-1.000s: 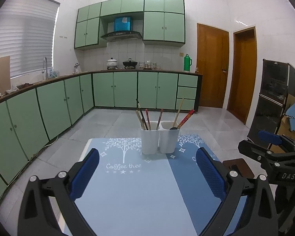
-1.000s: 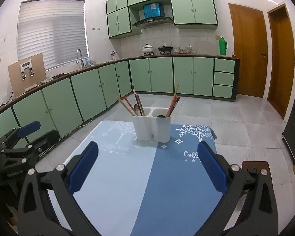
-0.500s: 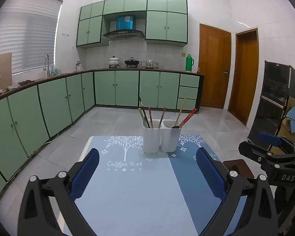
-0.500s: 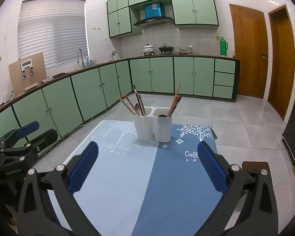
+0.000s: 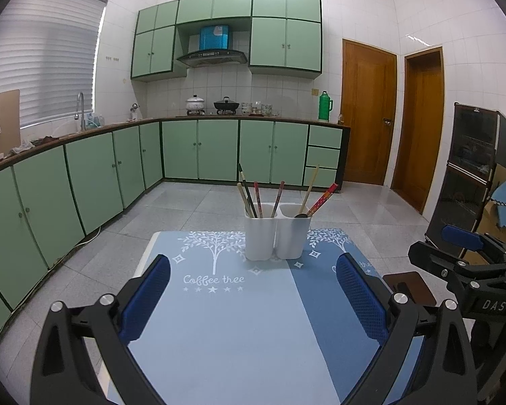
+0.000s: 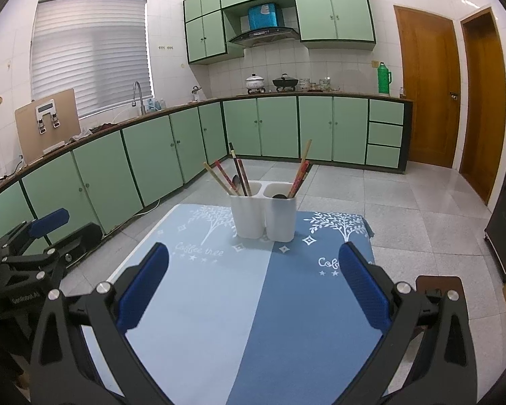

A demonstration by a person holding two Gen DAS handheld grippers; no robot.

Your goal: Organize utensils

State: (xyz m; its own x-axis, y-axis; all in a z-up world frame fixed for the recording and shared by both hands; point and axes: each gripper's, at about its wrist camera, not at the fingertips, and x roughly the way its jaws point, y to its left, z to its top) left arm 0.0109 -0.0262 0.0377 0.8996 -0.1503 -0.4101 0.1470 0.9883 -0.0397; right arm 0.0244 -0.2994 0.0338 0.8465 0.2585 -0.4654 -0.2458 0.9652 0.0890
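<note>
A white two-compartment utensil holder (image 5: 277, 233) (image 6: 263, 211) stands near the far edge of a blue table mat (image 5: 239, 320) (image 6: 253, 303). Its left compartment holds several chopsticks (image 5: 253, 195) (image 6: 232, 177) and a dark spoon (image 6: 236, 180). The right compartment holds chopsticks (image 5: 317, 199) (image 6: 302, 172) and a dark spoon bowl (image 5: 300, 215). My left gripper (image 5: 253, 297) hovers open over the mat's near part, nothing between its blue pads. My right gripper (image 6: 253, 287) is likewise open and empty. Each gripper shows at the edge of the other's view.
The mat covers a small table with tiled floor (image 5: 192, 209) all round. Green cabinets (image 5: 94, 182) run along the left and back. A brown stool (image 5: 410, 287) (image 6: 442, 287) sits right of the table, a dark cabinet (image 5: 472, 168) beyond it.
Both wrist views have tilted up slightly, so the holder and mat sit a little lower in frame. Both grippers stay open and empty.
</note>
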